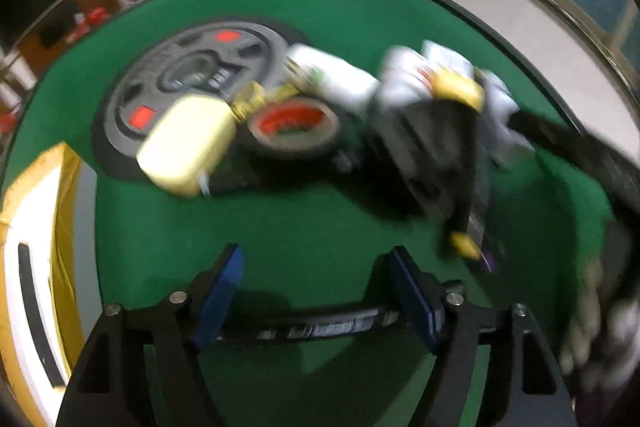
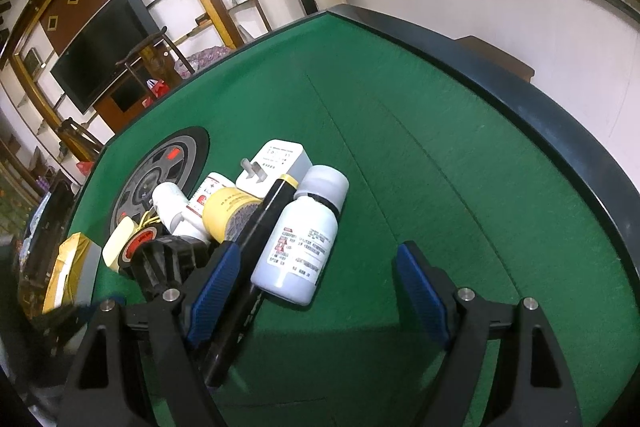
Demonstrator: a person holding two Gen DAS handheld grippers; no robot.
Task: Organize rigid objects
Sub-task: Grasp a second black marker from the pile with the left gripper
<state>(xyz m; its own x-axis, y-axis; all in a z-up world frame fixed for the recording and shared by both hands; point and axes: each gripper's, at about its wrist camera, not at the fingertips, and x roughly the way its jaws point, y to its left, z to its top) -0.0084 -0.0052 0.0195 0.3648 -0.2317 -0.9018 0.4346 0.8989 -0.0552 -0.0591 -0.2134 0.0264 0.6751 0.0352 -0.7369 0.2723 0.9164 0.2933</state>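
A: White bottle (image 2: pixel 298 241) lies just ahead of the right gripper (image 2: pixel 318 283), nearer its left finger, among the heap. Jaws wide, holding nothing.
B: Left gripper (image 1: pixel 316 291)?
A: Also wide and empty; pile well ahead. Only its blurred view shows the tape roll (image 1: pixel 294 127) clearly.

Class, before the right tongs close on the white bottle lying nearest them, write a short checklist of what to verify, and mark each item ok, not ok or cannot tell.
1. Right tongs open, nothing between the pads: ok.
2. White bottle within the gap: not ok, it lies just ahead, nearer the left pad.
3. Bottle free of neighbours: not ok, the black marker lies against it.
4. Bottle cap closed: cannot tell.
5. Green table bare to the bottle's right: ok.
6. Left tongs open and empty: ok, though that view is blurred.
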